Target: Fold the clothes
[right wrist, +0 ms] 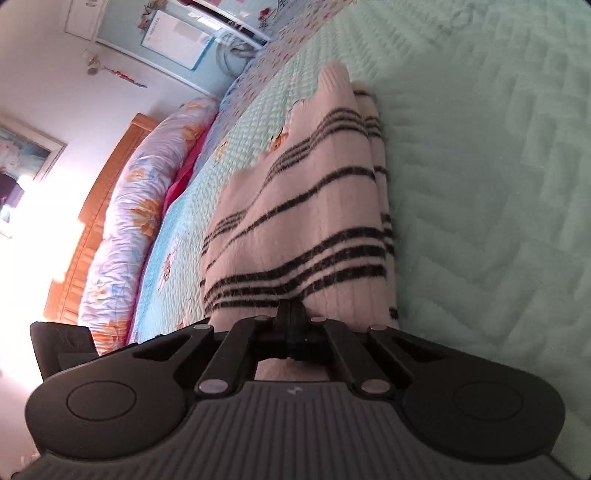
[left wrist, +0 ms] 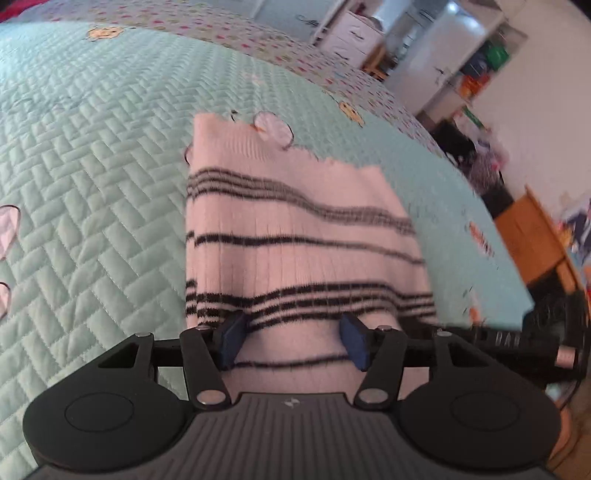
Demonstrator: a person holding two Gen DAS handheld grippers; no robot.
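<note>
A pale pink knitted sweater with black stripes (left wrist: 295,229) lies folded into a long strip on the teal quilted bedspread (left wrist: 92,166). My left gripper (left wrist: 293,341) hovers over the sweater's near end, open; its blue pads (left wrist: 231,341) stand wide apart with the cloth under them, not pinched. In the right wrist view the same sweater (right wrist: 314,206) runs away from me, its folded layers stacked along the right edge. My right gripper (right wrist: 291,317) sits at the sweater's near end with its black fingers pressed together. No cloth shows between them.
The bedspread (right wrist: 480,184) spreads wide around the sweater. A rolled flowered duvet (right wrist: 140,206) and a wooden headboard (right wrist: 96,221) line one side of the bed. Past the bed's far edge stand white cabinets (left wrist: 354,33), cluttered shelves (left wrist: 480,70) and a wooden cabinet (left wrist: 535,229).
</note>
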